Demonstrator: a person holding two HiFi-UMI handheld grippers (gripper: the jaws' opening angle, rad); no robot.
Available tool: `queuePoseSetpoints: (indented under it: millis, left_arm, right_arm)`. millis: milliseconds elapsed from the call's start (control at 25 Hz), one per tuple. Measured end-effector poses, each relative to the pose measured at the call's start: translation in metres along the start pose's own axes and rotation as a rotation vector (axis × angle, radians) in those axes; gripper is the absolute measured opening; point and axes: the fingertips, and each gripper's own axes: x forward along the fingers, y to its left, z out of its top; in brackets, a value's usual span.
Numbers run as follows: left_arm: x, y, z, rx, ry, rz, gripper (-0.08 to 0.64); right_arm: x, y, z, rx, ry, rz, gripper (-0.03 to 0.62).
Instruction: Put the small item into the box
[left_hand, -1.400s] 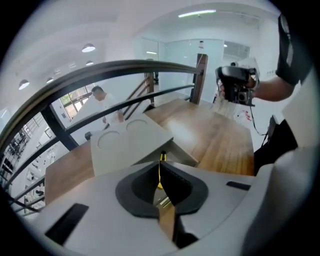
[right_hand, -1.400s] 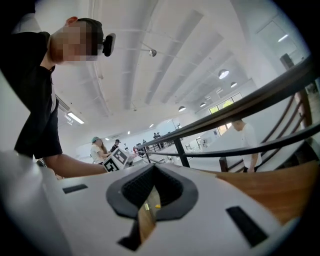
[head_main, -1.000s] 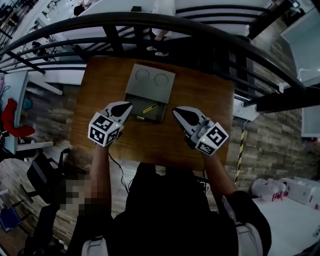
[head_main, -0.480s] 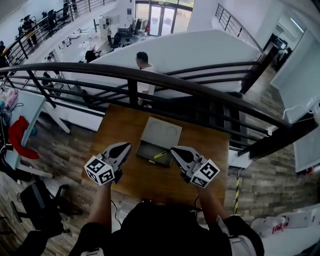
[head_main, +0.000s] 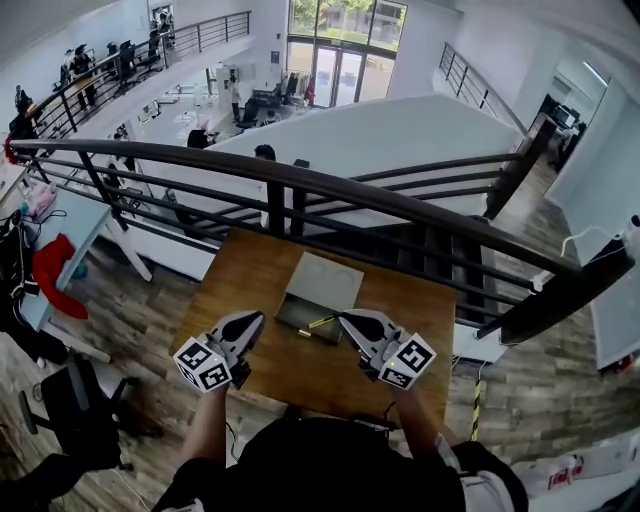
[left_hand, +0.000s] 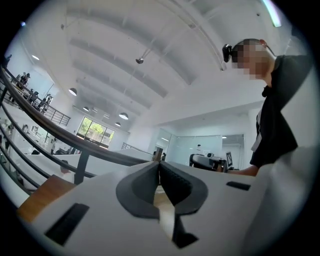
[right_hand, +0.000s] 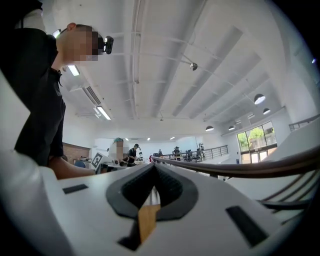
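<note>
Head lifted, view wider | left hand-held gripper (head_main: 254, 320), right hand-held gripper (head_main: 346, 318) still flank box (head_main: 320, 283), jaws together, empty | yellow item (head_main: 321, 321) inside box | placing looks done

The left gripper (head_main: 250, 320) and the right gripper (head_main: 348, 320) are held side by side over the near half of the table (head_main: 300, 375), well apart. Their tips are angled inward toward each other and toward the far edge. In both gripper views the jaws are seen pressed together, with nothing between them. Both forearms are bare and stretched forward from the body. The left forearm (head_main: 208, 425) is seen by the near left corner and the right forearm (head_main: 412, 420) by the near right corner.
</note>
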Motion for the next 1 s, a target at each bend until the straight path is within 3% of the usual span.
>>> queuePoseSetpoints:
  millis: [240, 400, 680, 880, 1000]
  left_arm:
    - [-0.002, -0.063, -0.019, -0.002, 0.022, -0.02, 0.017]
    - [-0.005, -0.099, -0.039, 0.0, 0.025, -0.016, 0.017]
    - [0.003, -0.154, -0.069, -0.048, 0.047, -0.061, 0.015]
    - [0.018, -0.192, -0.09, 0.095, 0.191, -0.132, 0.016]
    - [0.028, -0.199, -0.091, 0.076, 0.171, -0.164, 0.015]
  right_arm:
    - [-0.047, 0.04, -0.009, 0.028, 0.031, 0.081, 0.011]
    - [-0.081, 0.045, -0.019, 0.045, 0.02, 0.035, 0.011]
    - [-0.126, 0.055, -0.036, 0.087, 0.029, 0.052, 0.011]
    - [-0.138, 0.06, -0.029, 0.071, 0.002, 0.045, 0.011]
    - [-0.138, 0.068, -0.028, 0.058, 0.018, 0.075, 0.011]
